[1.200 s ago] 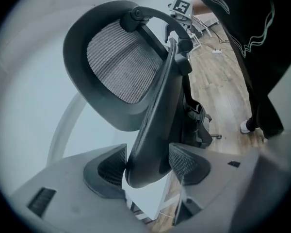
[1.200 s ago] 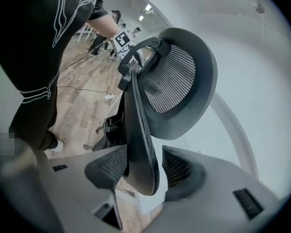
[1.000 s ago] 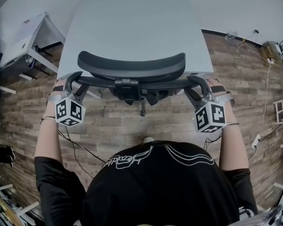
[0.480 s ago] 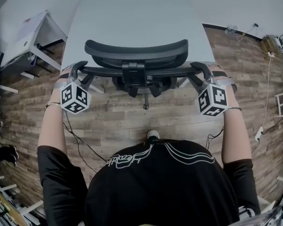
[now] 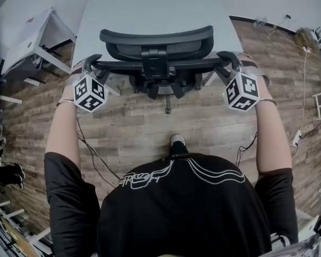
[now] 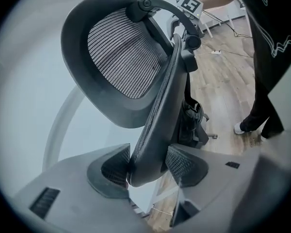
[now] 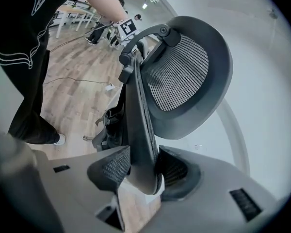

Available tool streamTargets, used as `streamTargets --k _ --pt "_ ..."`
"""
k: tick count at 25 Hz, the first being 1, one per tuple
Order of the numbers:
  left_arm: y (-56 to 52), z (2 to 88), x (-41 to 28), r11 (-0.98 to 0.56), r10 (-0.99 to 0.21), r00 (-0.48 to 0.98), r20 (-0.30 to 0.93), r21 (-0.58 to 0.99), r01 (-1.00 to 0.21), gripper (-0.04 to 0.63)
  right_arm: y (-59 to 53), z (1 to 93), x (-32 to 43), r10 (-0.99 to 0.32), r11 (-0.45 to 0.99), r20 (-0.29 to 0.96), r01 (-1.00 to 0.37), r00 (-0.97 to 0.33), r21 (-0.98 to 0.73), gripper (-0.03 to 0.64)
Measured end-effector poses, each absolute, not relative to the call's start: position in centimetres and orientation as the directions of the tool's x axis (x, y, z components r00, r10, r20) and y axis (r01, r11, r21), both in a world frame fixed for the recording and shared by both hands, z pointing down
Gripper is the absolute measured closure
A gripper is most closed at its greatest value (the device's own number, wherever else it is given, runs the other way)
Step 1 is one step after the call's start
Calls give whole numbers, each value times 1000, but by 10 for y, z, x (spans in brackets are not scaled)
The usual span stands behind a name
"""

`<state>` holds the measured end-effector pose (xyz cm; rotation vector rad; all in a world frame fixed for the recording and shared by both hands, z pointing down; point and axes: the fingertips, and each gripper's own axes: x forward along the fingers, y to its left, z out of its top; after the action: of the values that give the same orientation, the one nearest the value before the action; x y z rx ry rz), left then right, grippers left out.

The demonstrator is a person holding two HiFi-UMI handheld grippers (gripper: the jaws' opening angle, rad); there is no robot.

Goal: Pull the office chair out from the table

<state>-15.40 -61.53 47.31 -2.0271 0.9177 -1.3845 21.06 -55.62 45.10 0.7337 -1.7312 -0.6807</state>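
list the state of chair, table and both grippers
office chair: upright, tucked against the table, not pulled out
table: standing, office chair at its near edge
left gripper: shut on the office chair's side edge
right gripper: shut on the office chair's side edge

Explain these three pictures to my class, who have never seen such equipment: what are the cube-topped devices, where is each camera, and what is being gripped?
No robot here: a person holds a two-jawed tool in each hand; the marker cubes belong to the tools. The head view looks down from the person's head onto the left tool, right tool, a black office chair and a grey table on a wood floor. The other two cameras ride on the tools, looking along their jaws. Each tool is clamped on a side edge of the chair's backrest. The visible tabletop is bare.
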Motion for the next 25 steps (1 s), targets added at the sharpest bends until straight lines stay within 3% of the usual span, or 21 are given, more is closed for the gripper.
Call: streamTargets --k 14,25 --pt "-580 461 -157 -658 -751 265 604 -717 -231 377 -508 438 205 -759 651 624 -164 -188 742 417" --pt "-511 466 -167 -640 -765 296 572 -728 -246 377 -447 448 196 -807 587 586 -200 -71 785 410"
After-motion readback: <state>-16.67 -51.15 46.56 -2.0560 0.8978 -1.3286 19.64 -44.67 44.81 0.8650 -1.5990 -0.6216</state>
